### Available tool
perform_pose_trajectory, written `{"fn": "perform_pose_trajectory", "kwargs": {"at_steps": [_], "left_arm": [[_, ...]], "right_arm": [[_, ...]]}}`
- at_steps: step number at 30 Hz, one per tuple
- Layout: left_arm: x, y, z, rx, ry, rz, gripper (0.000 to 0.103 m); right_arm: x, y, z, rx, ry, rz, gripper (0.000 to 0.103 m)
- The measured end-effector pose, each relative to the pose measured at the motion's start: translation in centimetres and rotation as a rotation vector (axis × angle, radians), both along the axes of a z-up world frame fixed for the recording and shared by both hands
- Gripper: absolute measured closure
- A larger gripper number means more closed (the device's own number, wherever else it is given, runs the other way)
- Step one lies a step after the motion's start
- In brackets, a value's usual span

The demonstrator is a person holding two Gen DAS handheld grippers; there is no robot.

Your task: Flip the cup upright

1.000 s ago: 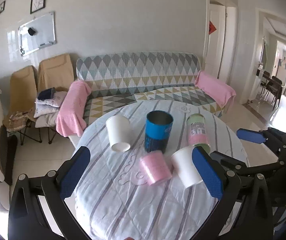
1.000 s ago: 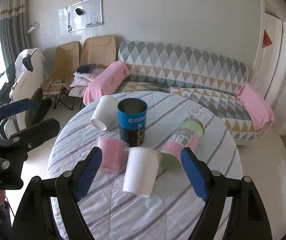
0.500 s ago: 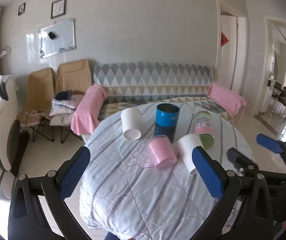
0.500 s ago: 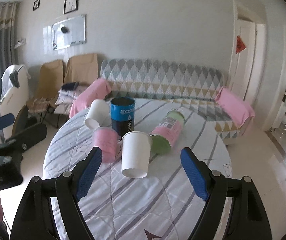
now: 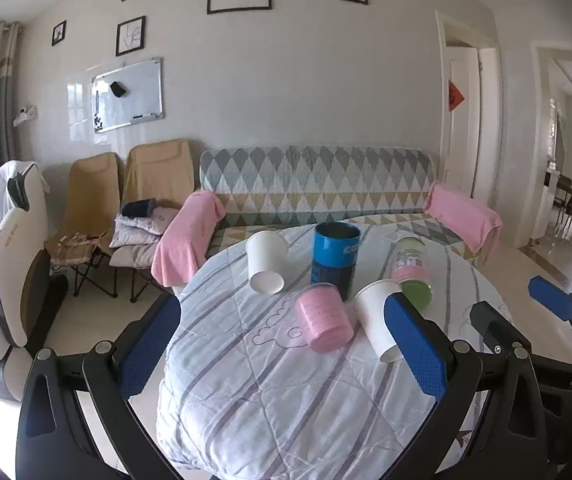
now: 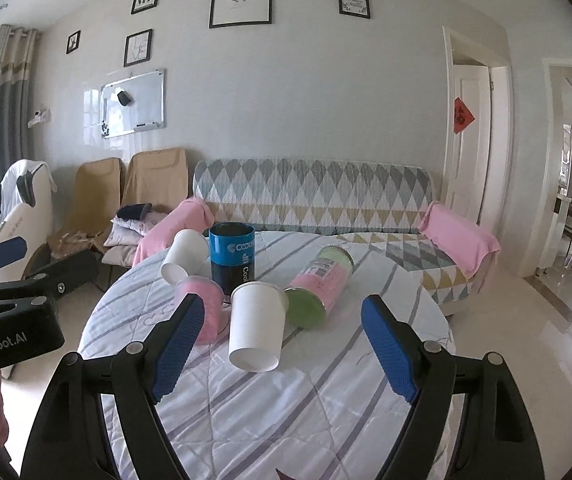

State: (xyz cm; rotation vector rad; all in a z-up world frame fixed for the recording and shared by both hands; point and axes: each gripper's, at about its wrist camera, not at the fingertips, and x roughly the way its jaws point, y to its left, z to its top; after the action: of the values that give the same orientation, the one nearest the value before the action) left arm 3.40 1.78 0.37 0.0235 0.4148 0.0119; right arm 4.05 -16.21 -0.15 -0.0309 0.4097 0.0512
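Several cups lie on their sides on a round table with a striped cloth. A white paper cup lies nearest. A pink cup lies beside it. A second white cup lies at the far left. A green-and-pink tumbler lies on the right. A blue can stands upright in the middle. My left gripper and right gripper are open and empty, held back from the cups.
A patterned sofa with pink towels stands behind the table. Folding chairs and a white chair stand at the left. A doorway is at the right. The right gripper shows in the left wrist view.
Both grippers have pulled back and risen away from the table, so the cups look smaller and farther. The cups have not moved. Both grippers stay open.
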Motion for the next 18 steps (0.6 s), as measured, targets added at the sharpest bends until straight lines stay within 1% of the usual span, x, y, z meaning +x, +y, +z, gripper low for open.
{"fn": "perform_pose_trajectory", "kwargs": {"at_steps": [4,8,18], "left_arm": [[0.2,-0.7,-0.3,0.018,0.002,-0.015,0.0],[0.4,-1.0,-0.5,0.014,0.016,-0.021,0.0],[0.6,-1.3,-1.0,0.031,0.024,-0.008,0.0]], "right_arm": [[0.0,-0.2,-0.2,-0.005,-0.005,-0.002,0.021],[0.1,-0.3,-0.4,-0.017,-0.003,-0.006,0.021],[0.2,-0.9,-0.6,0.0,0.007,-0.017,0.021]]}}
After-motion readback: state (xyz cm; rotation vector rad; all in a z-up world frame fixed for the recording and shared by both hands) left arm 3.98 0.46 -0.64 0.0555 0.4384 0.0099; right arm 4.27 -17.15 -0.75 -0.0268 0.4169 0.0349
